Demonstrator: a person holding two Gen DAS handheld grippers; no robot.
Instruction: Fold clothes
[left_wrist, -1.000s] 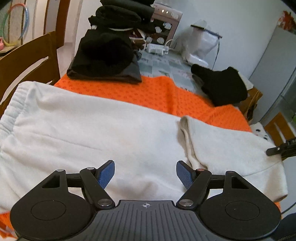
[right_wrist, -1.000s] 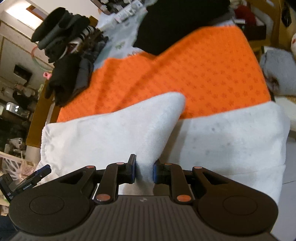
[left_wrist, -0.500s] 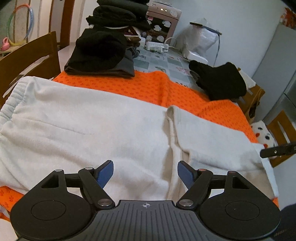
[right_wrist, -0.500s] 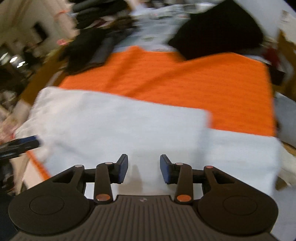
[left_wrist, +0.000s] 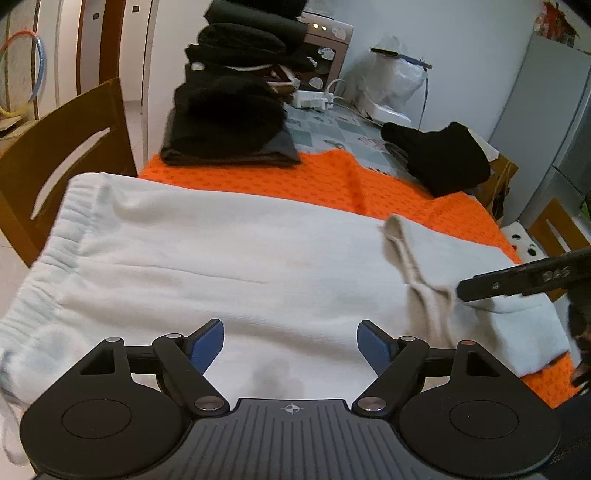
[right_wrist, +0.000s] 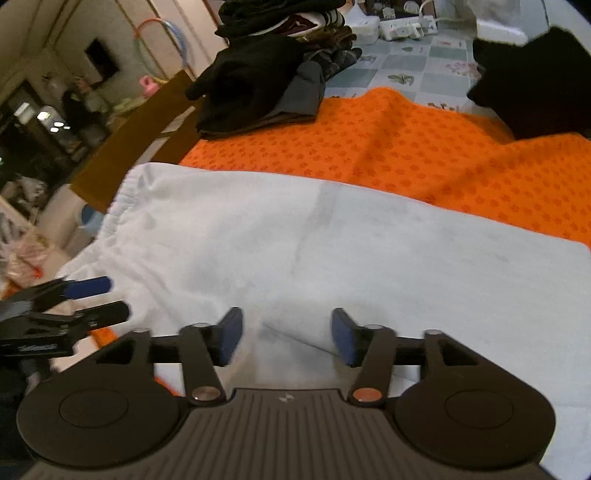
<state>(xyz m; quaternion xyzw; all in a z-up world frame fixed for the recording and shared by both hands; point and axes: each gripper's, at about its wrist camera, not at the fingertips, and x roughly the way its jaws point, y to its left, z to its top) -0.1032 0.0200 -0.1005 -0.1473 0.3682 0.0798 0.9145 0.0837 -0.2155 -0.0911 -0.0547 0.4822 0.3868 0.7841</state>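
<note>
1. The white sweatpants (left_wrist: 221, 258) lie flat across the orange mat (left_wrist: 369, 184), which serves as the landmark; the elastic waistband (left_wrist: 55, 236) hangs past the mat's left edge, next to the wooden chair (left_wrist: 55, 147).
2. The left gripper (left_wrist: 290, 338) hovers over the near side of the mat, above the pants, jaws spread wide with nothing between its blue pads (left_wrist: 208, 341).
3. The right gripper (right_wrist: 286, 336) also sits over the mat's near side, jaws parted and empty, white fabric below.
4. Seen from the left wrist, the right gripper's fingertip (left_wrist: 480, 288) touches a raised fold of cloth (left_wrist: 413, 266) toward the mat's right end, where the leg is doubled over.
5. From the right wrist, the left gripper's fingers (right_wrist: 88, 286) show near the waistband.
6. At the mat's far edge sits a stack of dark folded clothes (left_wrist: 229, 125).
7. A loose black garment (left_wrist: 443, 158) rests on the mat's far right corner.
</note>
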